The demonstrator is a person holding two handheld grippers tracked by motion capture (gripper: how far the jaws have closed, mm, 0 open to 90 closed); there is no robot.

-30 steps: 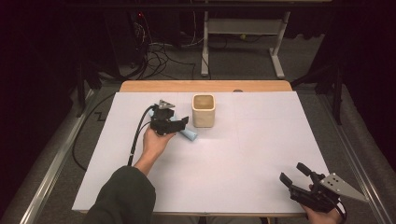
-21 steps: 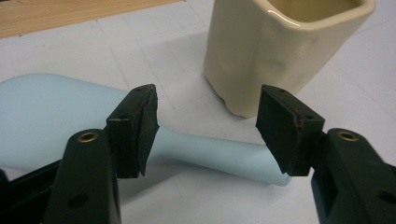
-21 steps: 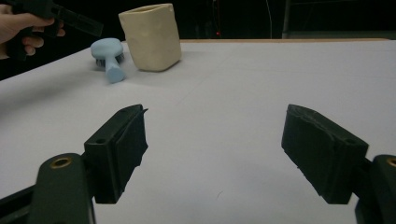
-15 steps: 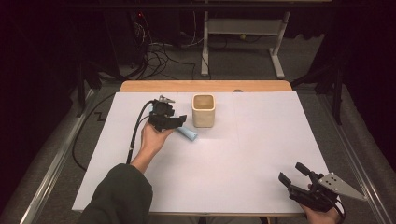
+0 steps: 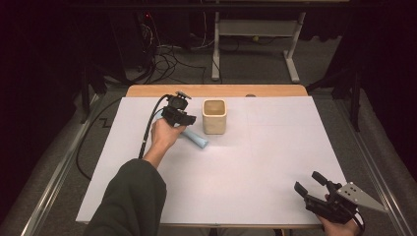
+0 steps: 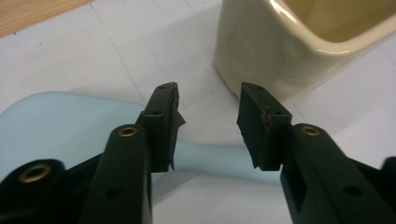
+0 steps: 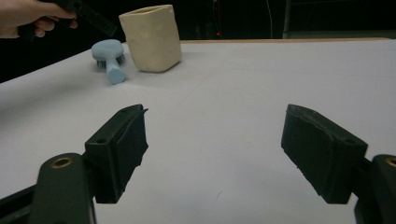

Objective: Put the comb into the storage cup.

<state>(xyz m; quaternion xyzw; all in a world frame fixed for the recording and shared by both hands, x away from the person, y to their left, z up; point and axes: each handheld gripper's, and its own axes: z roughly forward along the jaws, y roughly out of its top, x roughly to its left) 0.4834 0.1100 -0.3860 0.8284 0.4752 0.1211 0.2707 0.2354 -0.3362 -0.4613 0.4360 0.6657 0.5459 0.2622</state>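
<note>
**Left gripper view: jaws over the brush, grip not made**

Left gripper view shows the left gripper [image 6: 208, 119] above the brush [image 6: 60, 128], jaws apart with a clear gap between the pads. The jaws have just been closing. The handle of the brush passes below the gap; neither pad presses on it. The brush head lies to the left in this view, and the cup [image 6: 289, 42] stands just beyond the jaw tips.

In the high view the left gripper [image 5: 183, 119] hangs at the far left of the table [image 5: 275, 147], with the brush [image 5: 195, 139] lying flat just left of the cup [image 5: 215, 116], handle pointing toward the near side.

The right gripper [image 5: 311, 186] rests at the near right corner, jaws wide apart and empty, well apart from both items.

Step in hand, as judged: approach for pickup of the brush. The next move calls for lowering the left jaws astride the handle, then closing until both pads bear on it. Keep clear of the cup wall during descent.
</note>
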